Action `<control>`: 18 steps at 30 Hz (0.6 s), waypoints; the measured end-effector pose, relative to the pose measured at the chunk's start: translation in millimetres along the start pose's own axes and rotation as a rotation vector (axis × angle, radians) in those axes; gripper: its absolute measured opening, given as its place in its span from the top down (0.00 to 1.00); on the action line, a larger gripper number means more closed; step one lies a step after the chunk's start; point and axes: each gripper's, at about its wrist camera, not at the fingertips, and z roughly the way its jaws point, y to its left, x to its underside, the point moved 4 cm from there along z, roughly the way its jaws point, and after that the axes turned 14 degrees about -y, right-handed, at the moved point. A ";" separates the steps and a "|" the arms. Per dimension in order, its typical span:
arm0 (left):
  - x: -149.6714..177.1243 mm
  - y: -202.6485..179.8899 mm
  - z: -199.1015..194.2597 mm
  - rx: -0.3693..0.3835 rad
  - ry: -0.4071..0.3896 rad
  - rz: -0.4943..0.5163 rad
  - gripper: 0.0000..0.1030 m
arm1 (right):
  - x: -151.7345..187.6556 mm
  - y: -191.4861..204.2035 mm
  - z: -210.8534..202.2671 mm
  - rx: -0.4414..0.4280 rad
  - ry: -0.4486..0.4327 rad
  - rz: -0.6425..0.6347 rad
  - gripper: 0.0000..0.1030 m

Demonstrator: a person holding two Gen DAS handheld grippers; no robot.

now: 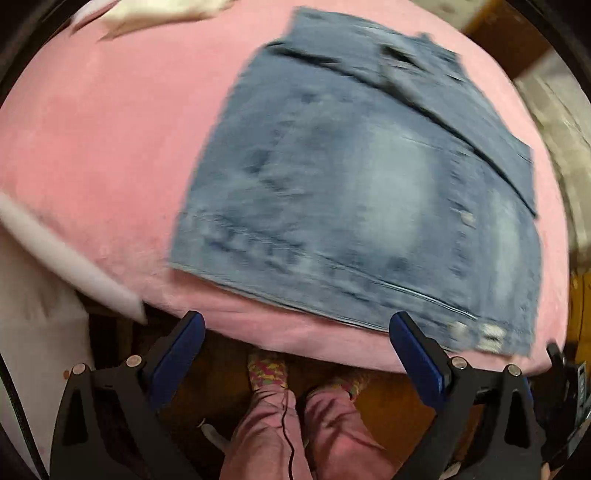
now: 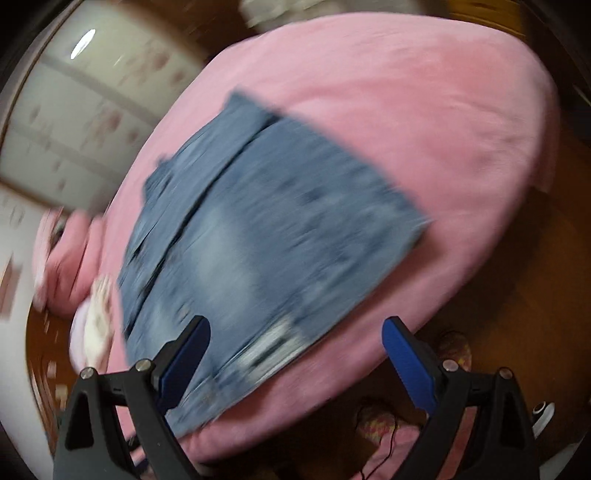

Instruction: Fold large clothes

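A pair of faded blue jeans lies folded into a flat block on the pink bed, its frayed hems near the front edge. My left gripper is open and empty, held above the bed's near edge, short of the jeans. In the right wrist view the jeans lie across the pink bed. My right gripper is open and empty, hovering over the hem end of the jeans. Both views are blurred by motion.
The person's legs in pink trousers and patterned socks stand on the wooden floor at the bed's edge. A white cloth lies at the far side of the bed. A pink and white bundle lies at the left.
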 end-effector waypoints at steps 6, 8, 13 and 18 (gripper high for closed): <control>-8.9 52.6 12.2 0.020 -0.039 -0.191 0.04 | -22.0 -48.5 23.6 0.070 -0.068 0.067 0.15; -12.3 63.8 14.6 0.009 -0.050 -0.233 0.04 | -29.1 -56.5 32.5 0.072 -0.072 0.084 0.21; -19.7 83.8 31.0 0.002 -0.014 -0.322 0.04 | -40.3 -50.5 48.7 0.072 -0.079 0.053 0.26; -23.3 82.2 43.8 0.032 -0.008 -0.357 0.04 | -43.9 -20.7 72.9 0.101 -0.033 -0.143 0.29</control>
